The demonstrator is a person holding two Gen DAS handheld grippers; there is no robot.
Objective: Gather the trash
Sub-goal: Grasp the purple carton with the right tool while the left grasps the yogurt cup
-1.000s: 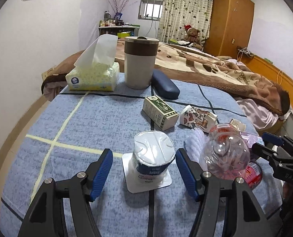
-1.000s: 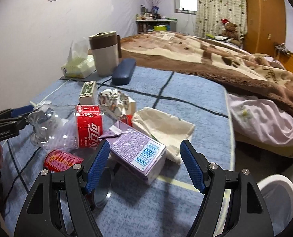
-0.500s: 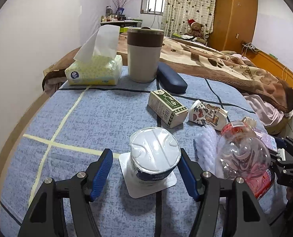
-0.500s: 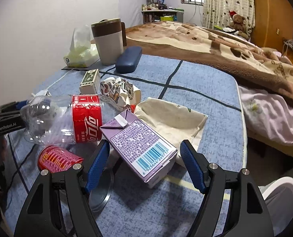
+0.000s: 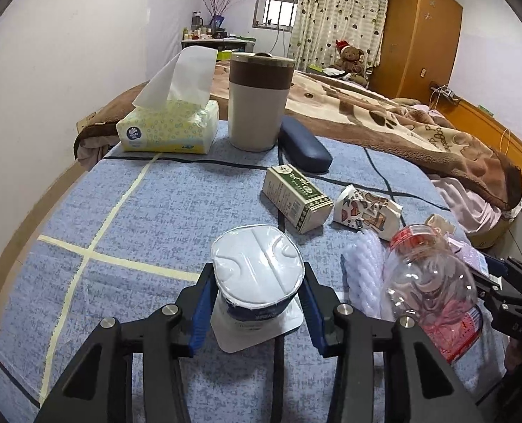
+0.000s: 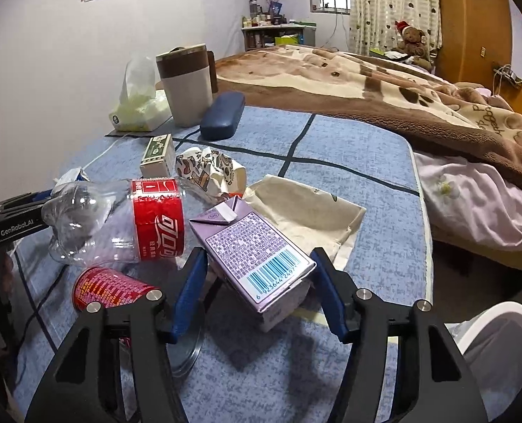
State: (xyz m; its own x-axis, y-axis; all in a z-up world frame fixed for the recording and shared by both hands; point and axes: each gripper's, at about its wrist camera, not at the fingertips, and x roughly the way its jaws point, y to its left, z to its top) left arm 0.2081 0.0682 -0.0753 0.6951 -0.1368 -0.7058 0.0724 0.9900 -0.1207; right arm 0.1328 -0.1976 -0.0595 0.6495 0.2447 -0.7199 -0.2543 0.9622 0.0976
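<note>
Left gripper [image 5: 257, 306], lower centre of left view: blue fingers [image 5: 199, 312] narrowed onto a yogurt cup [image 5: 257, 278], pads against both sides of its white foil-lidded body. Cup standing on a white square card [image 5: 289, 324] on the blue checked counter [image 5: 137, 218]. Whether lifted, cannot tell.

Right of cup: clear bottle [image 5: 433, 292] on its side, white knitted item [image 5: 365, 275] just beside it. Beyond, mid-frame: green-and-cream box [image 5: 296, 197], patterned paper carton [image 5: 366, 211]. Upper centre: beige tumbler [image 5: 259, 102], tissue pack [image 5: 169, 128] to its left, dark blue case [image 5: 305, 144] to its right.

Right gripper [image 6: 257, 299], lower centre of right view: fingers [image 6: 188, 294] set around a purple milk carton [image 6: 254, 250], barcode face up. Right pad at the carton's edge; gap visible at the left pad; firm hold not confirmed. Carton tilted, one end resting on a beige paper bag [image 6: 314, 211].

Left of carton: bottle [image 6: 120, 222] with red label, red can [image 6: 109, 287] below it, round metal lid [image 6: 187, 349] under the left finger. Left gripper [image 6: 14, 218] at far left edge.
</note>
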